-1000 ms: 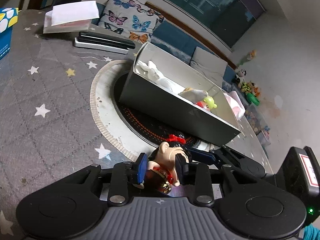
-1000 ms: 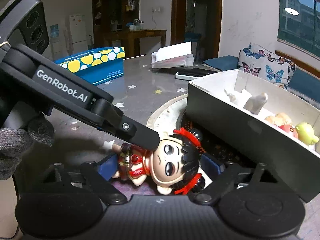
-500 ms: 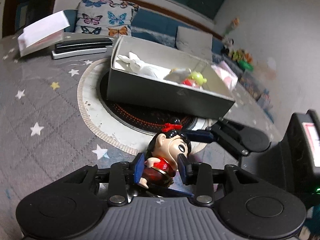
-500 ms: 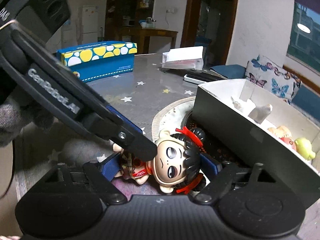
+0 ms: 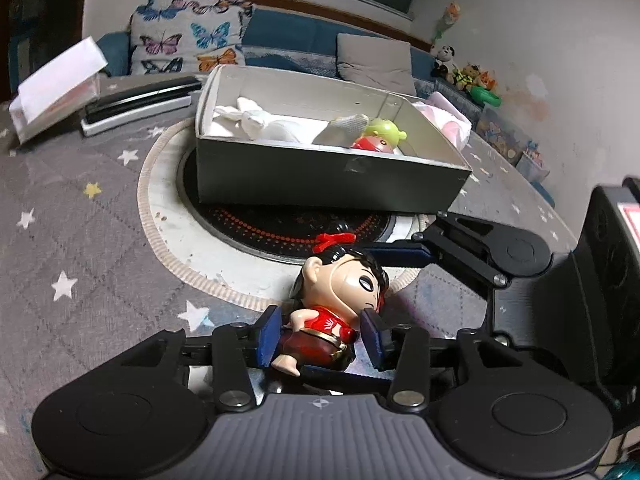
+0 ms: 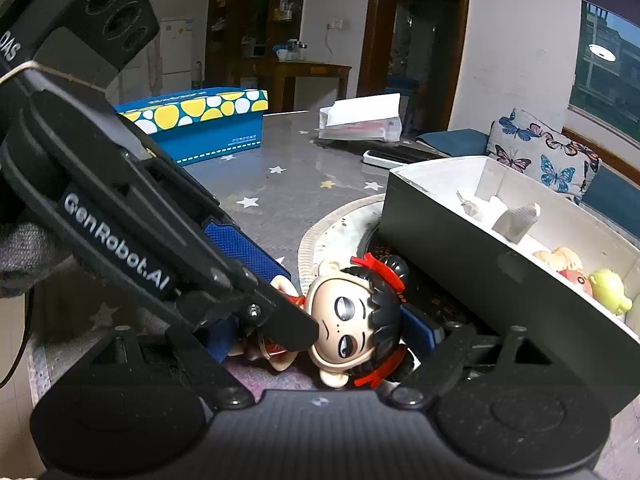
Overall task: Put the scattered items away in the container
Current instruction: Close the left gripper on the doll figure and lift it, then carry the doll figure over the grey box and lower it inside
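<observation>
A doll point(image 5: 340, 300) with black hair, red bows and a red outfit lies on the star-patterned table, just in front of the grey open box point(image 5: 320, 176). My left gripper point(image 5: 320, 334) has its blue pads on either side of the doll's body, closed onto it. My right gripper point(image 6: 320, 320) comes in from the right; its blue pads flank the doll's head point(image 6: 356, 320) with gaps at both sides. The box point(image 6: 480, 264) holds white cloth, a grey piece and small figures, one yellow-green point(image 5: 382, 132).
The box stands on a round black hotplate with a pale ring point(image 5: 160, 216). A blue and yellow tissue box point(image 6: 200, 124), a white paper packet point(image 6: 360, 118) and a flat black and white device point(image 5: 140, 100) lie farther back. A sofa with butterfly cushions point(image 5: 192, 36) is behind.
The left gripper has tilted up and turned, so the box now sits squarely ahead. The doll's body has rolled slightly within its pads. The right gripper stays around the head.
</observation>
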The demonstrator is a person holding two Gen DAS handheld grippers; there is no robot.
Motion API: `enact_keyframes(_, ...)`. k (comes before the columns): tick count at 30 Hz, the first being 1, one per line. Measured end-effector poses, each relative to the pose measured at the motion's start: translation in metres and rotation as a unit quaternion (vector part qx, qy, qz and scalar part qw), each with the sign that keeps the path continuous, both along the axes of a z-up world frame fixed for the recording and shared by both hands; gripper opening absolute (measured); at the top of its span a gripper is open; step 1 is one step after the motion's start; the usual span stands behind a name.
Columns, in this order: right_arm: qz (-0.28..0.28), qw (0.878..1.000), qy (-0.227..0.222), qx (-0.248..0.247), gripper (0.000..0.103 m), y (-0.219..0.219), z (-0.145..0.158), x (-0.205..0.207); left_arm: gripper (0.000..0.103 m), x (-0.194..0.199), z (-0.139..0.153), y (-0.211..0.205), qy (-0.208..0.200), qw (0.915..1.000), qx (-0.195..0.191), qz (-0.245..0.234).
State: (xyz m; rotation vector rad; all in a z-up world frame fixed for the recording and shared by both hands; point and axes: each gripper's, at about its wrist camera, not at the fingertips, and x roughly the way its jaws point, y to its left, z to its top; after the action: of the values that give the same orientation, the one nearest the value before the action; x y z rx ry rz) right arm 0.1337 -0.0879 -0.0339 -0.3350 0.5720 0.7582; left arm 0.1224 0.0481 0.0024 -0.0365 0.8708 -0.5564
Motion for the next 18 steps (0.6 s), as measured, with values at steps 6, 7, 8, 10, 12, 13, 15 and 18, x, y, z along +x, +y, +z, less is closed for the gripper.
enact_keyframes(6, -0.006, 1.0, -0.001, -0.001, 0.085, -0.007, 0.0, -0.005, 0.045, -0.007, 0.001, -0.014, -0.017, 0.9995, 0.022, -0.015)
enact_keyframes(7, -0.007, 1.0, -0.001, -0.001, 0.085, -0.009, 0.001, -0.006, 0.045, -0.008, 0.002, -0.016, -0.017, 0.9995, 0.02, -0.017)
enact_keyframes(8, -0.009, 1.0, 0.0, -0.002, 0.085, -0.011, 0.002, -0.007, 0.045, -0.008, 0.003, -0.018, -0.017, 0.9995, 0.02, -0.018)
enact_keyframes(10, -0.011, 1.0, -0.004, -0.004, 0.085, -0.014, 0.005, -0.01, 0.045, -0.01, 0.007, -0.022, -0.024, 0.9992, 0.022, -0.022)
enact_keyframes(12, -0.01, 1.0, -0.012, -0.005, 0.085, -0.017, 0.011, -0.011, 0.045, -0.012, 0.013, -0.025, -0.033, 0.9989, 0.022, -0.024)
enact_keyframes(13, -0.01, 1.0, -0.017, -0.005, 0.085, -0.019, 0.015, -0.011, 0.045, -0.012, 0.017, -0.026, -0.038, 0.9988, 0.02, -0.024)
enact_keyframes(15, -0.011, 1.0, -0.029, -0.005, 0.085, -0.022, 0.025, -0.01, 0.045, -0.01, 0.027, -0.028, -0.05, 0.9983, 0.015, -0.024)
enact_keyframes(18, -0.015, 0.998, -0.056, -0.01, 0.085, -0.025, 0.043, -0.006, 0.045, -0.004, 0.046, -0.033, -0.074, 0.9968, 0.013, -0.025)
